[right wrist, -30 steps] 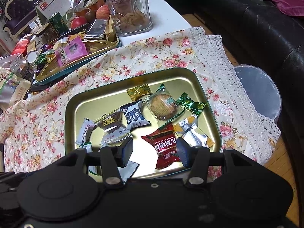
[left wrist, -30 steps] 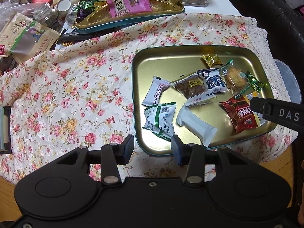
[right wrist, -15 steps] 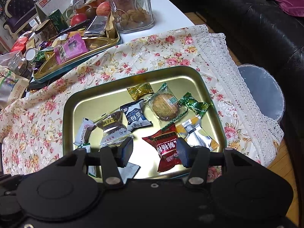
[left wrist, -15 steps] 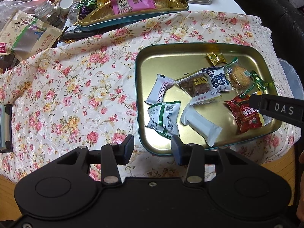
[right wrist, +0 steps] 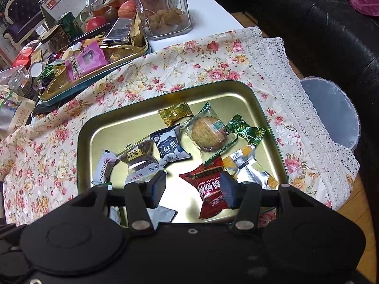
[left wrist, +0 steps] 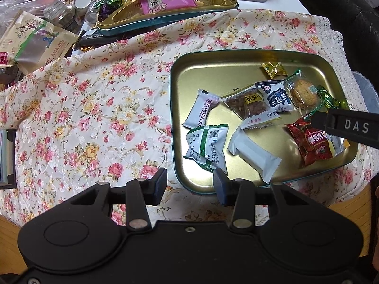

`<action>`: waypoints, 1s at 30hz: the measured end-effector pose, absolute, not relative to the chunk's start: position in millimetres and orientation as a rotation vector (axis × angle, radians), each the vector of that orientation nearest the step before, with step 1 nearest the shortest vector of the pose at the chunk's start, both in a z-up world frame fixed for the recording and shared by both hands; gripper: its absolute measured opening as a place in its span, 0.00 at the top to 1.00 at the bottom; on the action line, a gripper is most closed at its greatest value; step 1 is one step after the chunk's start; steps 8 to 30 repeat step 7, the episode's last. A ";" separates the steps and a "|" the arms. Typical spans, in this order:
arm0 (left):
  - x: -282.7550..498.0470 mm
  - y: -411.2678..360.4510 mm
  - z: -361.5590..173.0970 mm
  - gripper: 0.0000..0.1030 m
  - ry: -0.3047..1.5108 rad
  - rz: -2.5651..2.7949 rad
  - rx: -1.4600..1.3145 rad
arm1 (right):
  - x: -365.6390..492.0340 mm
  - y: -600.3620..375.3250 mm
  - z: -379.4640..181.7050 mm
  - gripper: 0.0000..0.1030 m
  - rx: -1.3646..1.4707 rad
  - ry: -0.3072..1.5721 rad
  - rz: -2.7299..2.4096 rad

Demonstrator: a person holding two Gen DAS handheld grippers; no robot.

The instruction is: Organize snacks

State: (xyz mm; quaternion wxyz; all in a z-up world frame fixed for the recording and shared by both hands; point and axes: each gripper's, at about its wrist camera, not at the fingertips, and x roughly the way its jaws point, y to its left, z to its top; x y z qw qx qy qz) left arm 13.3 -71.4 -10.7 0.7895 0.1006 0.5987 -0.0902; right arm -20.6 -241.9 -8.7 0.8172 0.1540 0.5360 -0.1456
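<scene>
1. White wrapper [left wrist: 202,108], left in the gold tray [left wrist: 236,66] — I read "AWTHORN ST", the first letter cut off.
2. Black finger of the right gripper [left wrist: 348,127] reaching over the tray — "DAS" in white.
3. Green foil candy [right wrist: 246,131] — I make out "Mel".
4. Desk calendar [right wrist: 64,2] at the back — "02" on a red tab.
5. Red packet [right wrist: 210,187] — "FOO" in small capitals; its Chinese characters I cannot read.

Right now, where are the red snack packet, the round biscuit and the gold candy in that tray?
red snack packet [right wrist: 210,191]: right wrist view, middle of its printed front.
round biscuit [right wrist: 205,133]: right wrist view, centre of the biscuit.
gold candy [left wrist: 274,70]: left wrist view, middle of its wrapper.
</scene>
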 end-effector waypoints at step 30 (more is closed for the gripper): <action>11.6 -71.1 -10.1 0.50 1.284 -0.205 0.220 | -21.7 -243.4 -8.6 0.48 0.338 1.143 -0.321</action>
